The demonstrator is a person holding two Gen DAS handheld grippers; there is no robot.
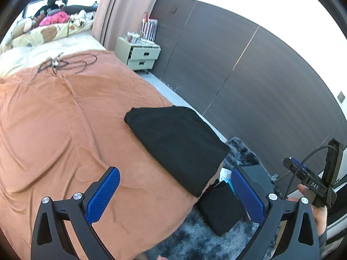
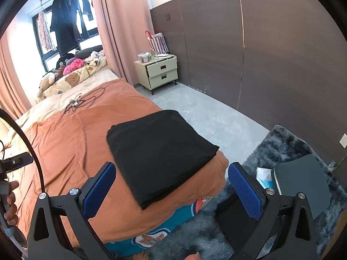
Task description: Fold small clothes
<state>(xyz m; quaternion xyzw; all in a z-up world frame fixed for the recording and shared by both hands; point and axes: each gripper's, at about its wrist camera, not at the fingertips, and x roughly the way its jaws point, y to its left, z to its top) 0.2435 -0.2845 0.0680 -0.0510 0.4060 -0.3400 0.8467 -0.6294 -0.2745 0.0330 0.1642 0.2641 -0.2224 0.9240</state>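
A black garment [image 1: 177, 145], folded into a flat rectangle, lies on the orange bedspread [image 1: 65, 130] near the bed's right corner; it also shows in the right wrist view [image 2: 160, 151]. My left gripper [image 1: 173, 195] is open and empty, held above the bed's edge, just short of the garment. My right gripper [image 2: 171, 188] is open and empty, also just short of the garment. The right gripper body [image 1: 314, 182] shows at the right of the left wrist view. Another black folded piece [image 1: 219, 210] lies on the grey shaggy rug [image 2: 282, 147] below the bed corner.
Black cables [image 2: 82, 101] lie on the bed farther back. A cream nightstand [image 2: 158, 71] stands by the brown wall. A dark grey box [image 2: 303, 184] and a light blue packet [image 2: 263, 176] lie on the rug. Plush toys [image 2: 71, 67] sit at the bed's head.
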